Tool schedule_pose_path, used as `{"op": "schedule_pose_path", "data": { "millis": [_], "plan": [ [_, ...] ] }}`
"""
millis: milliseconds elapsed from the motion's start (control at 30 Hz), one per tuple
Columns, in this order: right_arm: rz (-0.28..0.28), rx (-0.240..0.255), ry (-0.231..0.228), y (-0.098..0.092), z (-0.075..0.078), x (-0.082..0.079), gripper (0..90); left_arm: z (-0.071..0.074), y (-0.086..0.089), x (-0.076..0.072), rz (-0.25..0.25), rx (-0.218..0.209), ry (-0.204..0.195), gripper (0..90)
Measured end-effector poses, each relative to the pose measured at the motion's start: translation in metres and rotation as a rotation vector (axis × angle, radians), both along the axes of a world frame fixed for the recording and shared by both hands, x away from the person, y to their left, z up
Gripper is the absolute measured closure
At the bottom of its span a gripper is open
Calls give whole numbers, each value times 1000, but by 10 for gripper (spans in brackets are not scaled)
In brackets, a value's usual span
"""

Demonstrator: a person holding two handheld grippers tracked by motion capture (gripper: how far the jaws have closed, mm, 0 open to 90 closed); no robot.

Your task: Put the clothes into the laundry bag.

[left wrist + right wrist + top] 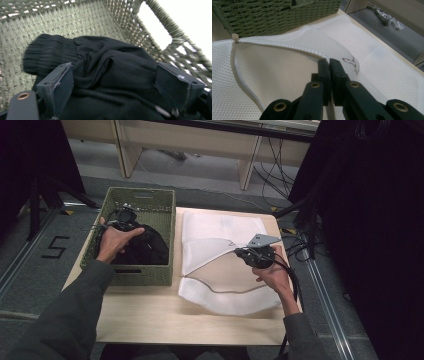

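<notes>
A green woven basket stands on the left of the table and holds a bunched black garment. My left gripper reaches down into it. In the left gripper view the gripper is open, its jaws wide on either side of the garment, whose ribbed cuff lies toward the basket wall. A white mesh laundry bag lies to the right of the basket with its zip open. My right gripper is shut on the bag's upper zip edge and holds that flap raised.
The zip pull rests near the basket's side. Bare wooden table lies in front of the basket and bag. Cables hang off the right edge. Beyond the far edge are the floor and desk legs.
</notes>
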State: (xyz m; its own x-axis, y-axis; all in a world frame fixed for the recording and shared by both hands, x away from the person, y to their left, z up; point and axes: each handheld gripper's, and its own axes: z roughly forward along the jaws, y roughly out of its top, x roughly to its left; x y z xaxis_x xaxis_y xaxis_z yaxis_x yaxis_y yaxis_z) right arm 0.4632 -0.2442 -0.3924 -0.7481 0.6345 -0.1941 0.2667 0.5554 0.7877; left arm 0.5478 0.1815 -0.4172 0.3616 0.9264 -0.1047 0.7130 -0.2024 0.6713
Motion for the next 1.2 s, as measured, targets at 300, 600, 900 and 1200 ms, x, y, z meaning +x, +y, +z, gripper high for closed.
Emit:
{"op": "schedule_pose_path", "data": {
  "millis": [300, 600, 900, 1200],
  "plan": [
    [16, -22, -10, -1, -1, 1, 886, -27, -8, 11, -12, 64, 101, 143],
    [2, -17, -8, -2, -4, 0, 886, -50, 5, 12, -8, 71, 94, 99],
    [0, -26, -2, -1, -6, 0, 886, -59, -3, 17, -25, 72, 153, 40],
    [14, -43, -3, 0, -8, 0, 886, -70, -3, 20, 11, 133, 158, 0]
  ]
}}
